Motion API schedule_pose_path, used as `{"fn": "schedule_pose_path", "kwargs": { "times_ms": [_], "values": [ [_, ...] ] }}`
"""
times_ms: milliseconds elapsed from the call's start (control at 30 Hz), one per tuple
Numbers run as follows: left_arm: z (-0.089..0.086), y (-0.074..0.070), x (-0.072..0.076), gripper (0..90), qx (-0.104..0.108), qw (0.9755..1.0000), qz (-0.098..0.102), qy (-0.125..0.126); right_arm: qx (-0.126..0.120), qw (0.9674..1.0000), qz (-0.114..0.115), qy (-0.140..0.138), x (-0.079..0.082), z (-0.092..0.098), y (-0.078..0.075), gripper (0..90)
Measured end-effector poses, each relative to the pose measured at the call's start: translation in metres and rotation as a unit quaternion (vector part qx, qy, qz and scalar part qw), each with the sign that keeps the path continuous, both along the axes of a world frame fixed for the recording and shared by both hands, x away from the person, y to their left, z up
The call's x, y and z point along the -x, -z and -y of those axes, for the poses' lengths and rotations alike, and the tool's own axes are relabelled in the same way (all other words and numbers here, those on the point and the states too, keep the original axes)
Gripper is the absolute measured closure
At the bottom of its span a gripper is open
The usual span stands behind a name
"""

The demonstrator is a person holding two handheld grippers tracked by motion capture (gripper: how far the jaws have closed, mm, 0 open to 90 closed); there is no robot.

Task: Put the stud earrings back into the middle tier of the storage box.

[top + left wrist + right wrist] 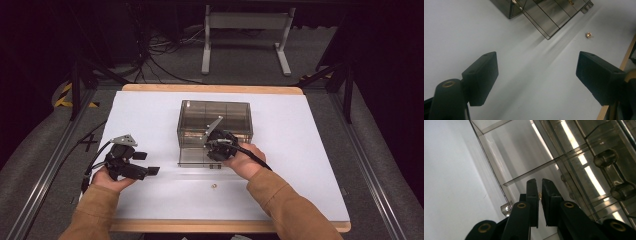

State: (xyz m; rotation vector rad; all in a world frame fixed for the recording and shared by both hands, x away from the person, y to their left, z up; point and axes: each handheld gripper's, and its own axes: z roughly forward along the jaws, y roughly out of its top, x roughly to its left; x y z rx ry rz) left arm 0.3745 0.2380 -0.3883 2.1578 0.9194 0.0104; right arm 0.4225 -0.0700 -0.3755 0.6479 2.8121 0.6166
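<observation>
A smoky clear compartment box stands mid-table, its lid folded flat toward me. My right gripper is at the box's front wall. In the right gripper view its jaws stand almost together over the box, shut on a small brass piece that glints between the pads. A loose brass nut lies on the white mat in front of the lid. My left gripper rests at the left of the mat, open, with nothing between its fingers. From there the box and the nut lie ahead.
The white mat covers a wooden table with its front edge near me. Cables trail off the left side. A white metal stand is on the floor beyond the table. A brass piece sits in one box compartment.
</observation>
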Motion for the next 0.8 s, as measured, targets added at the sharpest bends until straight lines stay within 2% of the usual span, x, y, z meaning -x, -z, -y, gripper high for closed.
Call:
{"fn": "schedule_pose_path", "kwargs": {
  "times_ms": [467, 667, 800],
  "values": [
    [0.001, 0.000, 0.000, 18.4, -0.001, 1.0000, 0.000, 0.000, -0.026, 0.9996, 0.010, -0.004, 0.006, 0.009, -0.011, 82.1],
    [0.001, 0.000, -0.001, 18.4, -0.002, 1.0000, 0.001, 0.000, -0.054, 0.9982, 0.010, -0.025, 0.013, 0.017, -0.020, 81.7],
    [0.001, 0.001, -0.001, 18.5, -0.002, 1.0000, 0.000, 0.000, -0.063, 0.9971, 0.011, -0.041, 0.019, 0.020, -0.024, 81.0]
  ]
}}
